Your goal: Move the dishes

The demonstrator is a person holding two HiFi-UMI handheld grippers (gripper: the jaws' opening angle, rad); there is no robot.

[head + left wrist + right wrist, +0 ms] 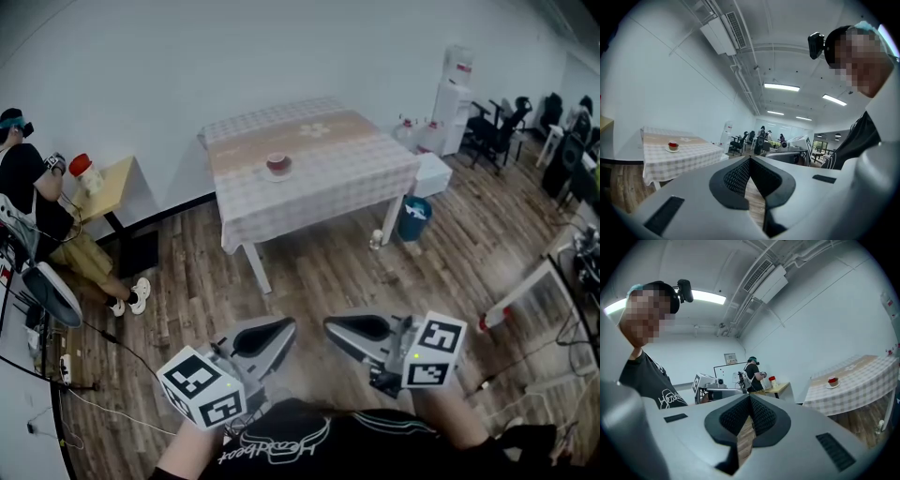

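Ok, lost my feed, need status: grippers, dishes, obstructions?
Left gripper shut, empty. Right gripper shut, empty. Cup on saucer on checkered table, well ahead. Only floor between.

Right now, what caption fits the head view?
Left gripper and right gripper, shut, empty, far from the table with a cup.

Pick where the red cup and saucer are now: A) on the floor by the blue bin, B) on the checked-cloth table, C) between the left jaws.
B: the red cup and saucer stand on the checked-cloth table, well away from the left gripper and right gripper, both shut and empty.
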